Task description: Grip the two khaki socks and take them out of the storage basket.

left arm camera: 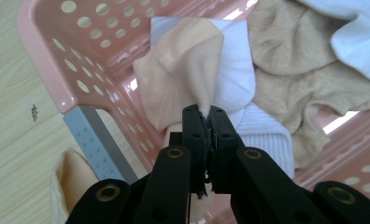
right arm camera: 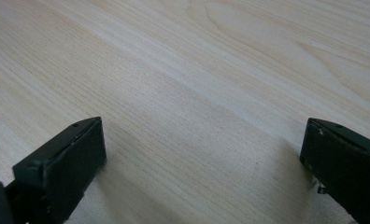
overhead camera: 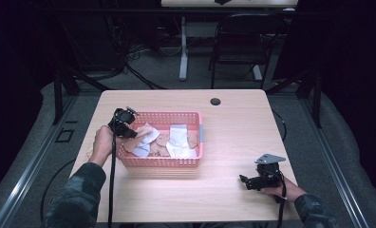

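A pink perforated basket [overhead camera: 195,137] stands on the left half of the wooden table and holds several white and tan socks. My left gripper [overhead camera: 130,130] reaches over the basket's left end. In the left gripper view its jaws [left arm camera: 205,114] are shut on a fold of a peach sock [left arm camera: 183,65], which hangs above a white sock [left arm camera: 239,79] and a tan sock [left arm camera: 286,70]. My right gripper [overhead camera: 244,182] rests low over the front right of the table. Its jaws [right arm camera: 202,154] stand wide open over bare wood with nothing between them.
Another peach sock [left arm camera: 68,182] lies on the table just outside the basket's corner, beside its grey label [left arm camera: 92,140]. A round cable hole [overhead camera: 215,101] sits near the table's far edge. A dark chair [overhead camera: 243,42] stands behind the table.
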The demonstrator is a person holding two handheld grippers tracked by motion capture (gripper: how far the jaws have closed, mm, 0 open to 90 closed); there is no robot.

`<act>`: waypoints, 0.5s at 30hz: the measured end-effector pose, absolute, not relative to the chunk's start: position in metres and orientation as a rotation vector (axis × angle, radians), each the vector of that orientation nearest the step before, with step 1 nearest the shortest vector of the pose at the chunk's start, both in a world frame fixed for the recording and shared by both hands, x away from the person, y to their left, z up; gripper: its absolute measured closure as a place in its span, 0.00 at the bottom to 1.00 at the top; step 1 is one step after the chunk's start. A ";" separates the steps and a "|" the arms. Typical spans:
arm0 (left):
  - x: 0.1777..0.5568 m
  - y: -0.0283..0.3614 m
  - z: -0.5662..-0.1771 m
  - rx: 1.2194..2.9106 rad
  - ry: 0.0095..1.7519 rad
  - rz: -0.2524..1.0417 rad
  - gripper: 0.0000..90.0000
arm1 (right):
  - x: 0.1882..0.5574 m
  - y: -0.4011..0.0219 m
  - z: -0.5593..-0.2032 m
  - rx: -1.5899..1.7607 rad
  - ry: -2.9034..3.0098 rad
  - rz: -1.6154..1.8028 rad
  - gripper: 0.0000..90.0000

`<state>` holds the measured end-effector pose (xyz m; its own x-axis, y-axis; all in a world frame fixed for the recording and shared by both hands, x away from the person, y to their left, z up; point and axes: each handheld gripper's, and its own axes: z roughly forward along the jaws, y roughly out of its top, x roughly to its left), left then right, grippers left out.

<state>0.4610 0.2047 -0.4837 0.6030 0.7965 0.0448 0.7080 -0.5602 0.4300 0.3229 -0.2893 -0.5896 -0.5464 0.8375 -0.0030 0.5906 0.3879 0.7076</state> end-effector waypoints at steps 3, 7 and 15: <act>0.460 0.207 -0.474 2.440 1.208 0.337 0.97 | 0.323 -0.289 -0.590 1.240 2.292 0.953 0.00; 0.458 0.208 -0.464 2.430 1.201 0.347 0.97 | 0.323 -0.289 -0.590 1.239 2.292 0.951 0.00; 0.453 0.208 -0.448 2.410 1.177 0.356 0.97 | 0.323 -0.289 -0.590 1.235 2.295 0.954 0.00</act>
